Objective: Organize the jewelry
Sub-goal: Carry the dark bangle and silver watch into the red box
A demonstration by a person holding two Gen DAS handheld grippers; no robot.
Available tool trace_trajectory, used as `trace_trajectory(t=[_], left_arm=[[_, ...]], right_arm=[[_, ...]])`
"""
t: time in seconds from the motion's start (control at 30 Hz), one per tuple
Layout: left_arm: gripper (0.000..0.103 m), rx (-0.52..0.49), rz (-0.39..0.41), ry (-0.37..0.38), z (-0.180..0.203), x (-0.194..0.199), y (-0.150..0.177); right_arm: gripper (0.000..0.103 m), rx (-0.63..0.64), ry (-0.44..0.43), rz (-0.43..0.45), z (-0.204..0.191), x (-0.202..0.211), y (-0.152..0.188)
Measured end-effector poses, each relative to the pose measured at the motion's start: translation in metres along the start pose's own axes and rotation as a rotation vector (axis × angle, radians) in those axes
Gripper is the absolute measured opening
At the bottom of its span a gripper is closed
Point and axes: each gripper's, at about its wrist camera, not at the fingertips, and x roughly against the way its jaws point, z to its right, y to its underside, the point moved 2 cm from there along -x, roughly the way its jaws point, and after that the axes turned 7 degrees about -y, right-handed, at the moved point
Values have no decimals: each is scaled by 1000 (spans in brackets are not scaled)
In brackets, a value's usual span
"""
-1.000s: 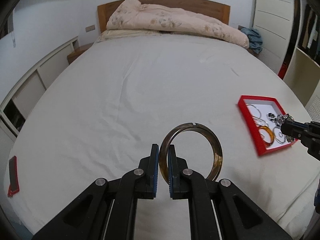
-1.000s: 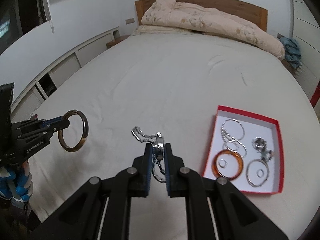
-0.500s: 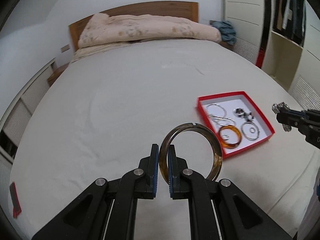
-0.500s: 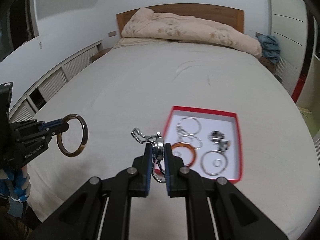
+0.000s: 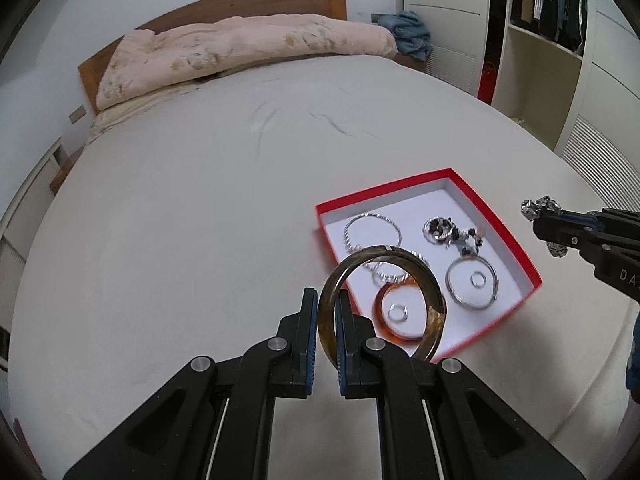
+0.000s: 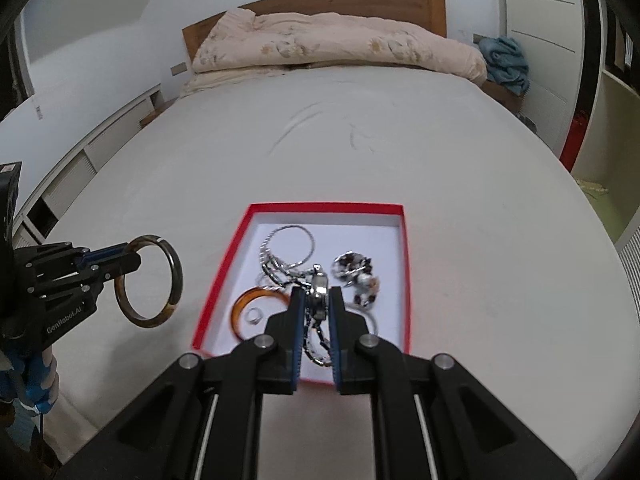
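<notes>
My left gripper (image 5: 324, 312) is shut on a brown horn-coloured bangle (image 5: 430, 300) and holds it in the air at the near left corner of the red jewelry box (image 5: 516, 248). It also shows in the right wrist view (image 6: 132, 258) with the bangle (image 6: 174, 276). My right gripper (image 6: 316, 304) is shut on a silver chain watch (image 6: 318, 286), above the near end of the box (image 6: 404, 280). It also shows in the left wrist view (image 5: 540, 222). The box holds an orange bangle (image 6: 240, 308), silver bangles (image 5: 472, 284), rings and a beaded piece (image 6: 356, 270).
The box lies on a white bed sheet (image 5: 200, 200). A pink quilt (image 5: 240, 52) is piled at the wooden headboard (image 6: 320, 2). White cabinets (image 6: 72, 184) stand left of the bed, a wardrobe and shelves (image 5: 560, 60) on the right.
Both grippers have moved toward the red box. My left one now has the bangle at its near left corner, and my right one now holds the watch over its near end.
</notes>
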Motion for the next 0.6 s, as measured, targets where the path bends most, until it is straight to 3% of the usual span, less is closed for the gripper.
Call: trace_trajectory(t=[0.33, 0.6], left_arm=[[8, -20, -8, 8, 27, -70, -47], [8, -38, -27, 10, 35, -105, -47]], right_arm=[[10, -15, 11, -14, 33, -60, -34], [10, -36, 23, -49, 52, -104, -44]])
